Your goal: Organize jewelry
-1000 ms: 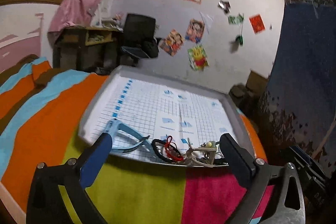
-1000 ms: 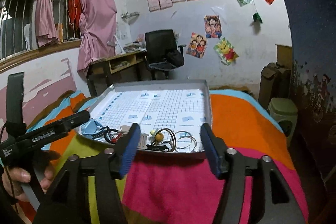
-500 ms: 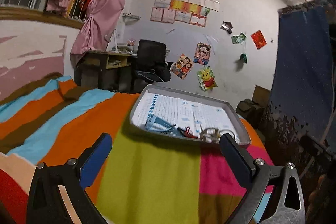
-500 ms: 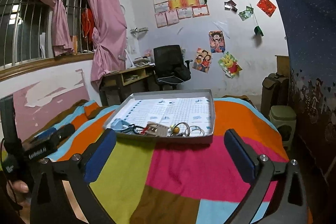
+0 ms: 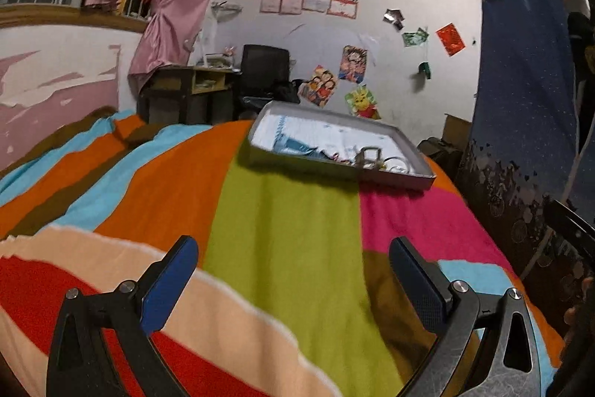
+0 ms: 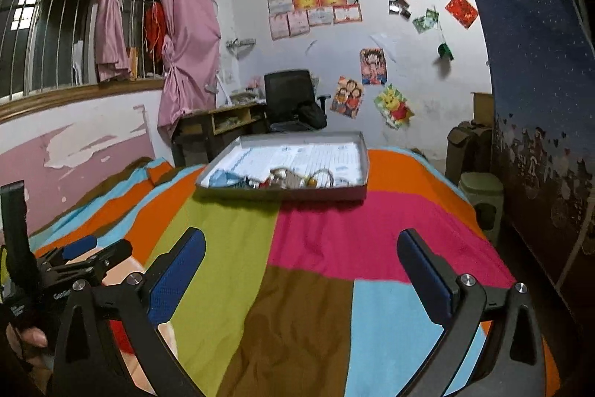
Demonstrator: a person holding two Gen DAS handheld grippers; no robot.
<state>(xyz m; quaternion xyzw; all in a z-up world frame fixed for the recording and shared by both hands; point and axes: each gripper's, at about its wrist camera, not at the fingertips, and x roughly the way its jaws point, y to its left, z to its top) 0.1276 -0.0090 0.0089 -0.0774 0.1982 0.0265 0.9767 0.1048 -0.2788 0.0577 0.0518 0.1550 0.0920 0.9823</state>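
A shallow grey tray (image 5: 334, 170) (image 6: 282, 192) with a gridded paper lining lies far ahead on the striped bedspread. Jewelry sits bunched along its near side: a light blue piece (image 6: 223, 179), metal rings (image 6: 325, 178) and small dark bits, blurred at this distance. My left gripper (image 5: 293, 263) is open and empty, low over the bedspread and well short of the tray. Open too is my right gripper (image 6: 301, 255), with nothing between its fingers. In the right wrist view the left gripper's fingers (image 6: 80, 244) show at the lower left, held by a hand (image 6: 28, 335).
The bedspread (image 6: 319, 248) has orange, green, pink, brown and blue stripes. A desk (image 6: 219, 121) and black chair (image 6: 290, 99) stand behind the tray by the postered wall. A dark blue curtain (image 6: 535, 80) hangs on the right, a green stool (image 6: 481, 188) below it.
Both grippers have pulled back from the tray, which now looks small and far. The right gripper's fingers, half shut a second ago, have spread wide. Nothing was picked up.
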